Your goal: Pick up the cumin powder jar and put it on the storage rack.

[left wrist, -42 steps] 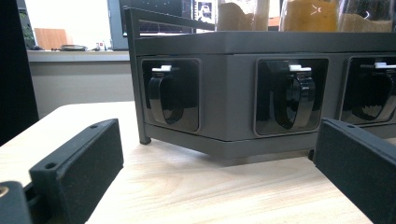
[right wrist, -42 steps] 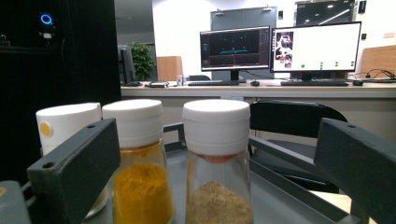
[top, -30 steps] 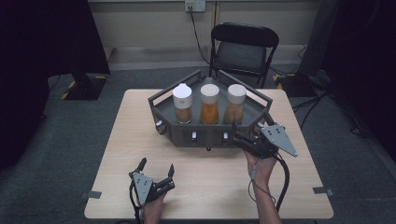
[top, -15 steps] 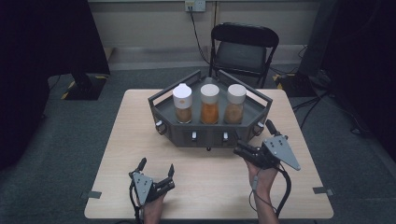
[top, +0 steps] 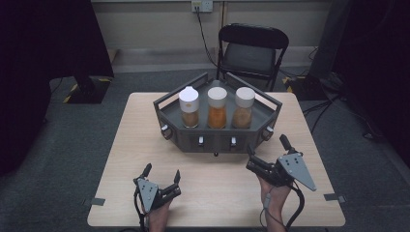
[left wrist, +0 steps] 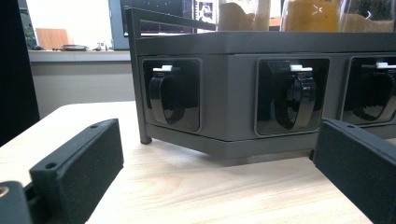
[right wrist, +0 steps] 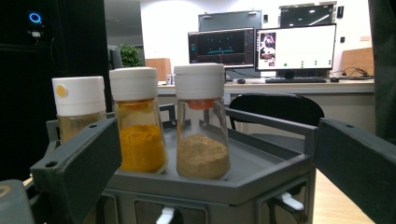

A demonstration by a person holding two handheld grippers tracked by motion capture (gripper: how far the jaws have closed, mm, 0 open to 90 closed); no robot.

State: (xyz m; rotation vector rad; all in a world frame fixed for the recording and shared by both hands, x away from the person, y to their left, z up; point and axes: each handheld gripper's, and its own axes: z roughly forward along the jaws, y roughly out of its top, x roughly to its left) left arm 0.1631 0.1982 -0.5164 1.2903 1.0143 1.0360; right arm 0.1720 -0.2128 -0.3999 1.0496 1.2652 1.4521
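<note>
- My right gripper (top: 265,152) hovers, jaws wide, just near of the grey rack (top: 270,102), right of its front.
- My left gripper (top: 161,175), jaws wide, sits at the table's (top: 121,159) near edge.
- Three spice jars (top: 217,107) stand in the rack at mid-table.

3 jars (left wrist: 308,14) cropped at top, rack (left wrist: 261,93) cut off right

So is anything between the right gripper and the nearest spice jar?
Only the rack's raised front rim. The right gripper is open, facing the tan spice jar, with nothing else visible between them.
</note>
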